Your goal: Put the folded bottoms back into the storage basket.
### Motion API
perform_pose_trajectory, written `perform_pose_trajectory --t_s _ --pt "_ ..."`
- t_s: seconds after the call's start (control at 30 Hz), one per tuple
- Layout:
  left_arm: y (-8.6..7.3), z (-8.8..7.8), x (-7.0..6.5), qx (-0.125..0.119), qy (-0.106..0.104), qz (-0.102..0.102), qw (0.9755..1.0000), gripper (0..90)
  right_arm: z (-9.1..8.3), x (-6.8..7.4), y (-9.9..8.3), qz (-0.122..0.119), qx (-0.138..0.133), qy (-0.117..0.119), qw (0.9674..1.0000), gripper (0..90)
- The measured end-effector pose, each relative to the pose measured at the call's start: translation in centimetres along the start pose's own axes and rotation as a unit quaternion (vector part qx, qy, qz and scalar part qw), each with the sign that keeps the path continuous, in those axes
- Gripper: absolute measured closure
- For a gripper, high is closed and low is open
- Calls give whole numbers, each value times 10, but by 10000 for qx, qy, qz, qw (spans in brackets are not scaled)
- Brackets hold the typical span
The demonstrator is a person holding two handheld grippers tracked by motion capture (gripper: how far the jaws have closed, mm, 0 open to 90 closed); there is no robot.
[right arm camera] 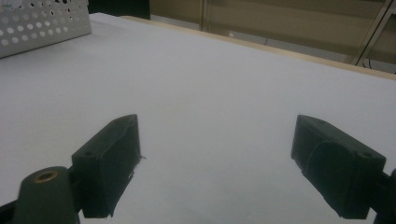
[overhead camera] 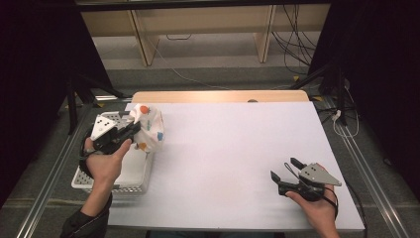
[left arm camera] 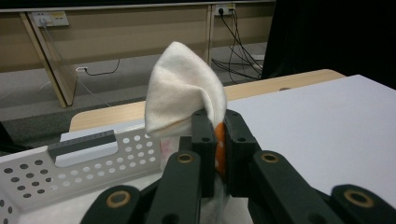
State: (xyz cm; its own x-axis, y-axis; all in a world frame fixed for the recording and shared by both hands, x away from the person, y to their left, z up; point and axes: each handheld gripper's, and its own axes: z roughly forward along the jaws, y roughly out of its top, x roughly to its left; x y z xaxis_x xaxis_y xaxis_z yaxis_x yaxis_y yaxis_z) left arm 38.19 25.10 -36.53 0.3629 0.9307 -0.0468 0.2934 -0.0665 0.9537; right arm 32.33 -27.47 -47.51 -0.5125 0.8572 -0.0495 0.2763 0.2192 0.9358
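The left hand-held gripper [overhead camera: 132, 127] is clenched on a white printed cloth [overhead camera: 150, 127], which bunches just ahead of its jaws above the perforated basket's [overhead camera: 89, 184] far end, apparently being lifted out. The right hand-held gripper [overhead camera: 286, 170] rests released on the table [overhead camera: 233, 148], well apart.

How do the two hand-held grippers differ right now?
The left gripper has its fingers pinched shut on a white cloth with coloured spots; the right gripper has its fingers spread wide with nothing between them. The left one is held over the white basket at the table's edge; the right one sits low over bare table. Both are black, and each is held in one hand.
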Motion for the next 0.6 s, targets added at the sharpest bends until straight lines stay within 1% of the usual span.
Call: perform_pose_trajectory --t_s 0.6 --pt "-3 -6 8 2 90 -25 10000 840 0 0 0 -1 4 -7 10000 164"
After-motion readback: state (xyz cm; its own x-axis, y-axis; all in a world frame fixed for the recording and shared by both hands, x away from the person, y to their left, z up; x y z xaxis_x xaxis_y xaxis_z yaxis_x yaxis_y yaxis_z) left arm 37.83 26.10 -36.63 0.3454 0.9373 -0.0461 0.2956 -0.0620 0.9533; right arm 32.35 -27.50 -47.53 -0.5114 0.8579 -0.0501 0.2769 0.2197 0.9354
